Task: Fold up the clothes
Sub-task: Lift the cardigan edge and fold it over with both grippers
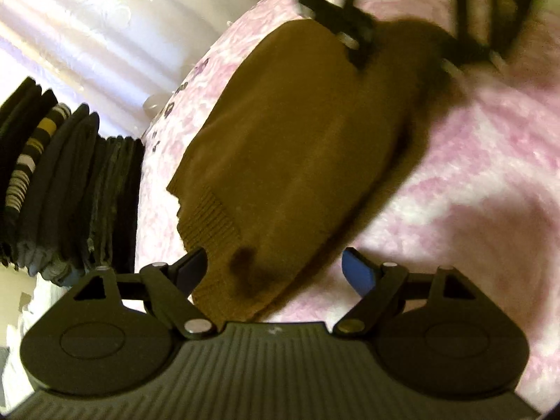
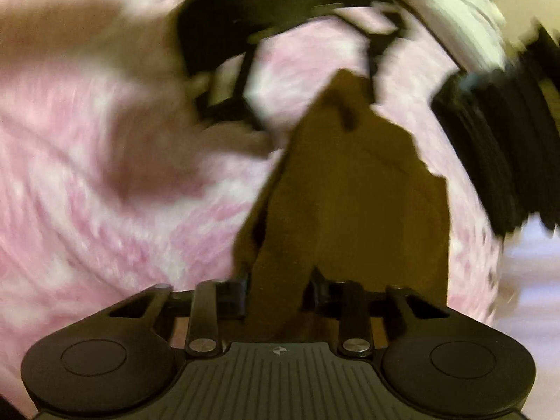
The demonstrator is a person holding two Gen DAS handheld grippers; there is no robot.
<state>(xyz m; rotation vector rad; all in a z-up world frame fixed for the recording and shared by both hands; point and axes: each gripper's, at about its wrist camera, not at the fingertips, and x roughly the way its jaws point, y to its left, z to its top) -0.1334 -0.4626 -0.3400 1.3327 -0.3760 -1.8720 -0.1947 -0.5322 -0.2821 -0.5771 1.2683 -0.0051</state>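
1. Far left, a stack of dark folded clothes [image 1: 66,189] sits off the edge of the bed. By the look of it this is the finished pile, kept to one side so the working area is free.

2. Next comes the pink blanket [image 1: 483,182], spread flat as the folding surface. The brown sweater [image 1: 297,161] lies on it, already doubled into a long, narrow shape, its ribbed hem turned toward the left gripper.

3. The left gripper [image 1: 276,269] sits low at the hem end with its blue pads spread wide, one either side of the cloth and pinching nothing. I'd guess it is placed there to take the hem or pin it down for the coming fold.

4. At the sweater's other end, the right gripper [image 2: 278,297] has its fingers drawn in on a bunched fold of the brown knit, which rises between them. Gripping that end lets it lift the cloth and carry it over.

5. The right wrist view is badly smeared, so how much fabric it holds I cannot tell. The left gripper [image 2: 308,59] shows there only as a dark blur across the sweater [image 2: 357,189].
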